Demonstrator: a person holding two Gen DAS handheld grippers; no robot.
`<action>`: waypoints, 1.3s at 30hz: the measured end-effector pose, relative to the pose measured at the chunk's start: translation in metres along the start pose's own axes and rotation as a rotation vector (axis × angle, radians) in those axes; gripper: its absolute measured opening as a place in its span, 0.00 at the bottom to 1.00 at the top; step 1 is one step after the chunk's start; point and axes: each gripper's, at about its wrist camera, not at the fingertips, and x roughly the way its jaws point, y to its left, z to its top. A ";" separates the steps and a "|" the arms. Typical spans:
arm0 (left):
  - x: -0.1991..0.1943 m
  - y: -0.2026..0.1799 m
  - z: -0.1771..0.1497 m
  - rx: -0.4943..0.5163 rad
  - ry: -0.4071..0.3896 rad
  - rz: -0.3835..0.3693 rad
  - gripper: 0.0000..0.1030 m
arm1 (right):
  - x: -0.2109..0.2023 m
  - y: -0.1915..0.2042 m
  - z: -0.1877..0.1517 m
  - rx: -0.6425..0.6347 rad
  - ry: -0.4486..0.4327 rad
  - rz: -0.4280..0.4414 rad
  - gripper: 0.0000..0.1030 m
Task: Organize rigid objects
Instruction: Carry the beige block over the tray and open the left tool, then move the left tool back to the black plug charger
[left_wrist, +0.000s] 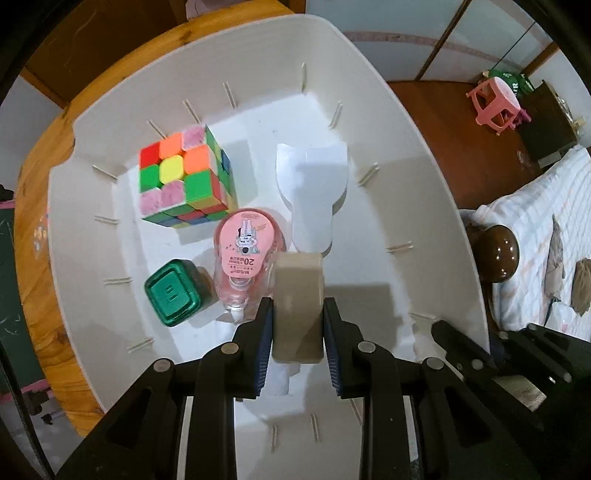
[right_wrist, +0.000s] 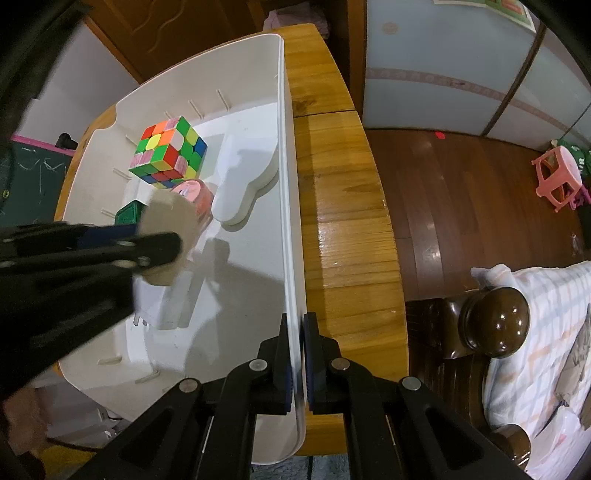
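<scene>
Indoor light, moderately bright; heavy fisheye distortion, dark vignetted corners in both views.
White bin (left_wrist: 424, 155) floor is overexposed near the tape roll (left_wrist: 298, 306). Soft grey shadows fall on the bin floor. Left gripper (right_wrist: 162, 254) is motion-blurred in the right view. Glare spots on the wooden table (right_wrist: 343, 236) and bedpost knob (right_wrist: 495, 321).

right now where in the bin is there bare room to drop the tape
Bare floor lies near the right wall, beside the white scoop, and in the near right corner by the right gripper. Crowded on the left: cube, green box and pink dispenser sit close. The left gripper holds the tape above the middle.
</scene>
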 end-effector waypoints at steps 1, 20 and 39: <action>0.001 -0.001 0.000 0.008 -0.004 0.004 0.29 | 0.000 0.000 0.000 -0.002 0.000 0.000 0.05; -0.037 0.006 -0.014 0.047 -0.087 0.059 0.75 | 0.004 -0.001 0.004 0.000 0.021 0.000 0.05; -0.130 0.118 -0.082 -0.171 -0.276 0.162 0.75 | 0.006 0.002 0.004 -0.026 0.030 -0.025 0.04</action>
